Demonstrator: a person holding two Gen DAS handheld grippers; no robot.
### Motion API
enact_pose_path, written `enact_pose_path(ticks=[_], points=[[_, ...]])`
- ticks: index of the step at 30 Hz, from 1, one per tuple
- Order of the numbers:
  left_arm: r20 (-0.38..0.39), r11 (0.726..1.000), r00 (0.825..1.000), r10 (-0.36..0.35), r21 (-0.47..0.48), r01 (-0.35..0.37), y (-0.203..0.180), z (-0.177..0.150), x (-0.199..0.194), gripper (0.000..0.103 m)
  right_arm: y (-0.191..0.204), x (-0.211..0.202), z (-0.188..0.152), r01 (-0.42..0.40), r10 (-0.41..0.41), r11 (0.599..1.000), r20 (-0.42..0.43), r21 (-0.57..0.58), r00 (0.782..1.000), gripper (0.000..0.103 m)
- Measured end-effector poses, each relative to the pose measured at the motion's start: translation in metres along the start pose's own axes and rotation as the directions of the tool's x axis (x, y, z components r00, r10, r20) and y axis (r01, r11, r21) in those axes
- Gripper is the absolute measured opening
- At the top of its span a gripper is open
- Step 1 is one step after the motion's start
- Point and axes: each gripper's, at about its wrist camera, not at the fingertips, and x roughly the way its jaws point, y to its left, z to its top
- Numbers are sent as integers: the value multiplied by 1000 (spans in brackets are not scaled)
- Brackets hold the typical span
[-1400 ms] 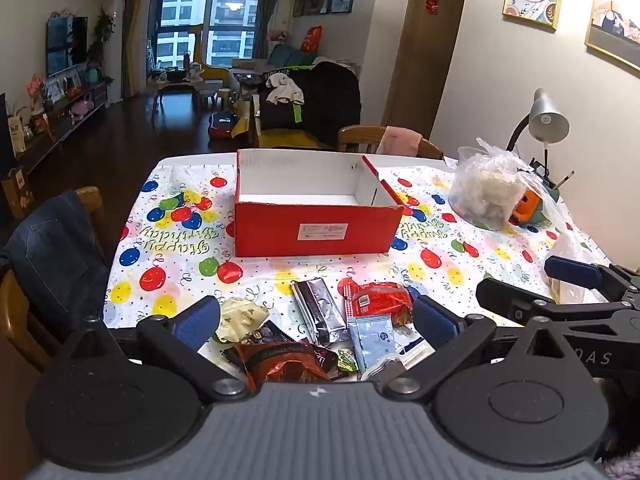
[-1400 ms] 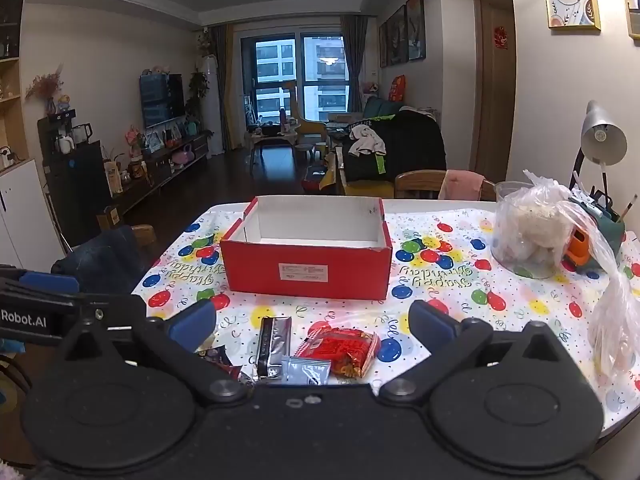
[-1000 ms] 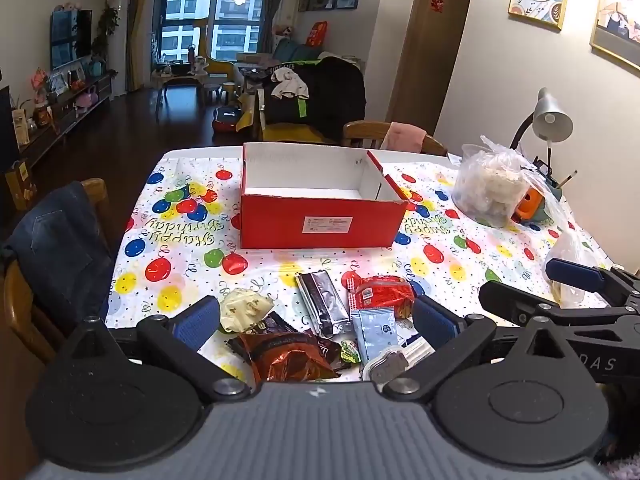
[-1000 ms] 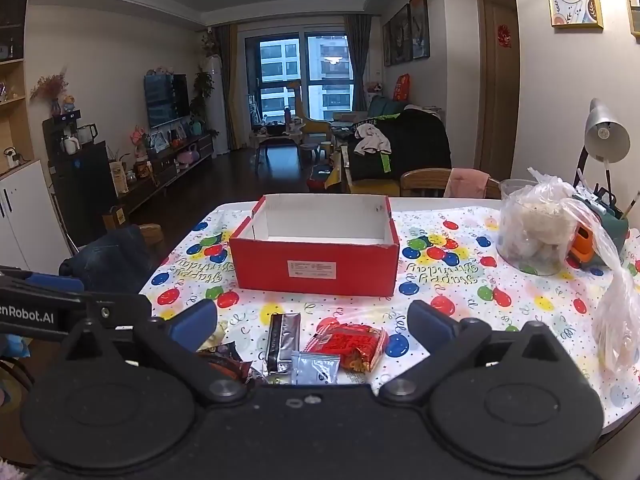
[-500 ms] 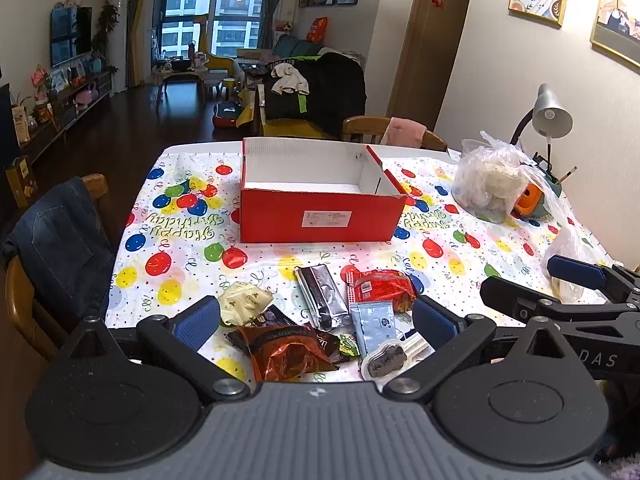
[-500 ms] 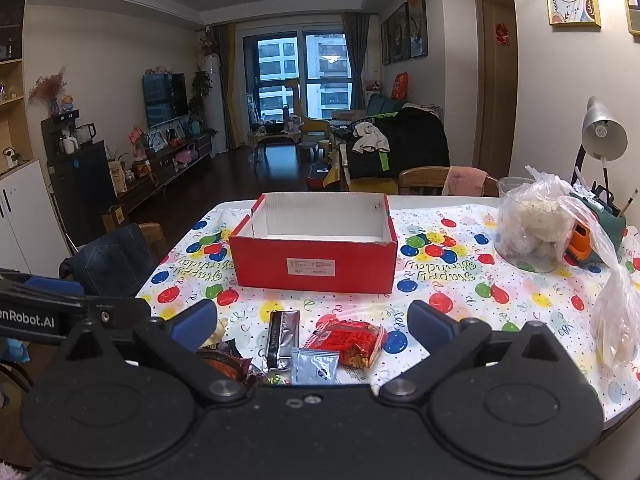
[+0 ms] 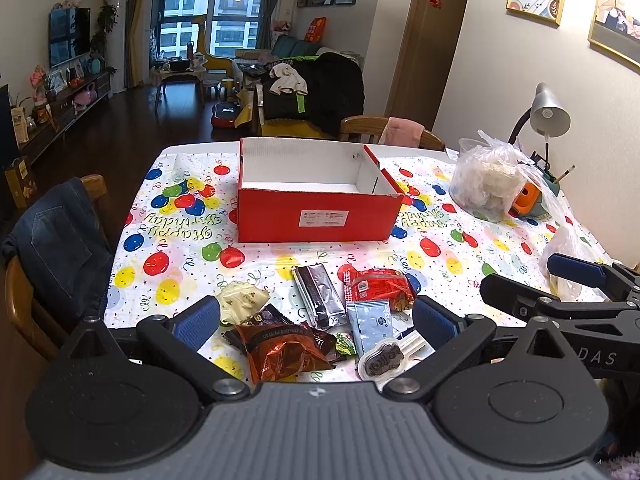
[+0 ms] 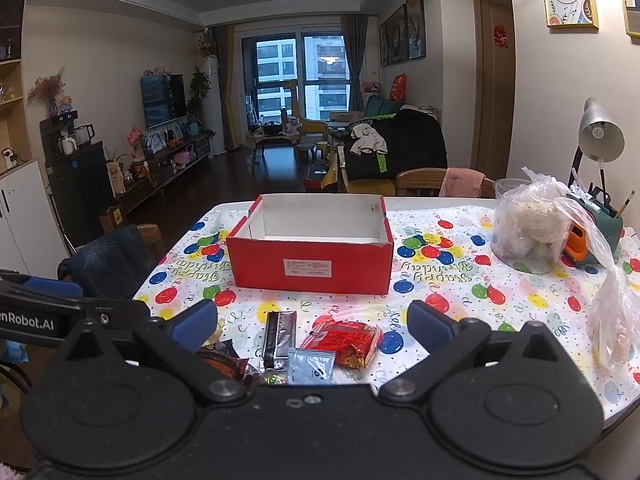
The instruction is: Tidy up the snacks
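From my right-wrist view, my own tool's body covers the near end of the snack pile (image 8: 280,360), so I can't count the packets. The label on the red box (image 7: 324,218) is too small to read. The box floor is hidden behind its front wall.

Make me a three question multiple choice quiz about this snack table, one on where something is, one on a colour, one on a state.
1. Where do the snack packets lie?
A. inside the box
B. on the tablecloth in front of the box
C. on a chair

2. What colour is the outside of the box?
A. red
B. blue
C. green

3. How do the jaws of the left gripper stand?
A. shut on a packet
B. open
C. shut on nothing

Answers: 1 B, packets sit nearer than the box; 2 A, red walls; 3 B, a wide gap shows.
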Motion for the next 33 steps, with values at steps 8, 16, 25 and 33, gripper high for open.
enact_pose_path(ticks=[8,16,25,33], points=[[-2,1000,1000,-3,-3,3,-1,0,0,103,0,1,0,-1,1,1000,-1,-1,1000,101],[-3,1000,1000,-3,-2,3,-3,-1,-1,103,0,1,0,0,0,1000,-1,-3,1000,101],[-4,1000,1000,-5,-4,5,-3,-1,-1,103,1,2,0,2,-2,1000,-3,-5,1000,100],[-7,1000,1000,-14,-2,14,-5,-5,-2,103,-7,0,-4,9,-9,1000,-17,-1,1000,100]])
